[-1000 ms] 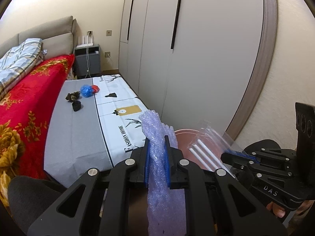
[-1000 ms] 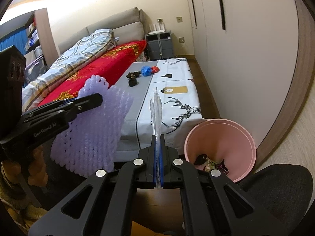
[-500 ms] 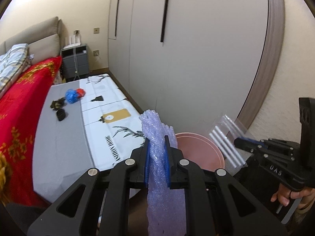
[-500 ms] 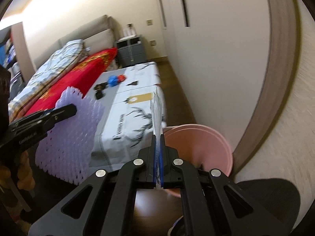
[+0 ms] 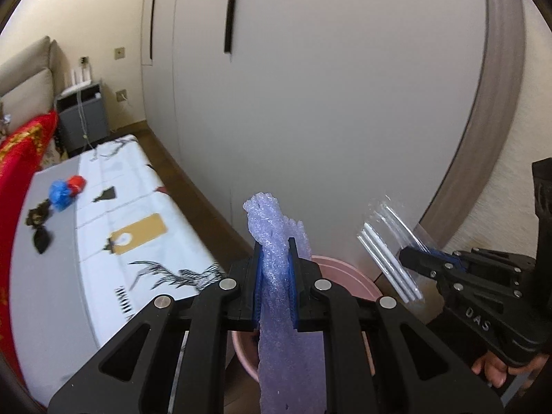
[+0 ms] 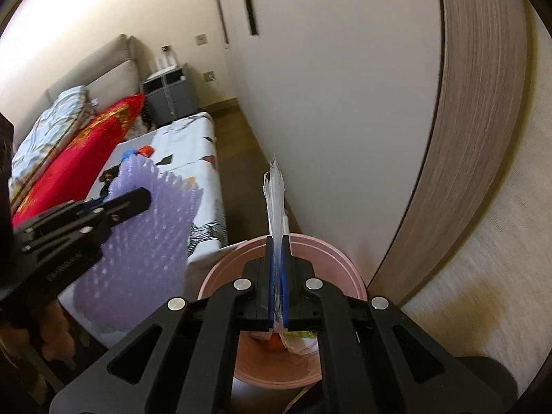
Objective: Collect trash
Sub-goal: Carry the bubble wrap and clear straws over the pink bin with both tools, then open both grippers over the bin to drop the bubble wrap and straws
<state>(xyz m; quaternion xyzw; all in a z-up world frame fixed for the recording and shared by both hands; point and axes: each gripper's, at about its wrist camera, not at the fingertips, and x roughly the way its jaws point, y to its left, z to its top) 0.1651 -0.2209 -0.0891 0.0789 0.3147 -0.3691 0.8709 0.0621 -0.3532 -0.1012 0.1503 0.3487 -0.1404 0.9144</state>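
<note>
My left gripper (image 5: 275, 253) is shut on a sheet of purple foam wrap (image 5: 276, 227), which hangs through its jaws; the same foam wrap (image 6: 148, 241) shows at left in the right wrist view. My right gripper (image 6: 276, 252) is shut on a clear plastic bag (image 6: 275, 193) seen edge-on; the flat bag (image 5: 390, 245) with white strips inside appears in the left wrist view. Both grippers hover over a round pink bin (image 6: 331, 258), whose rim (image 5: 345, 269) lies just behind the left fingers. Some crumpled trash (image 6: 296, 339) lies inside the bin.
A low bench with a grey and white printed cloth (image 5: 103, 258) stands left of the bin and carries a blue and red bundle (image 5: 63, 189) and dark scraps (image 5: 39, 227). A red-covered bed (image 6: 79, 151), a grey nightstand (image 5: 82, 117) and wardrobe doors (image 5: 310, 103) surround it.
Both grippers have swung right, away from the bench and toward the pink bin, and dropped a little. The bin now sits directly under them. Both grips are unchanged.
</note>
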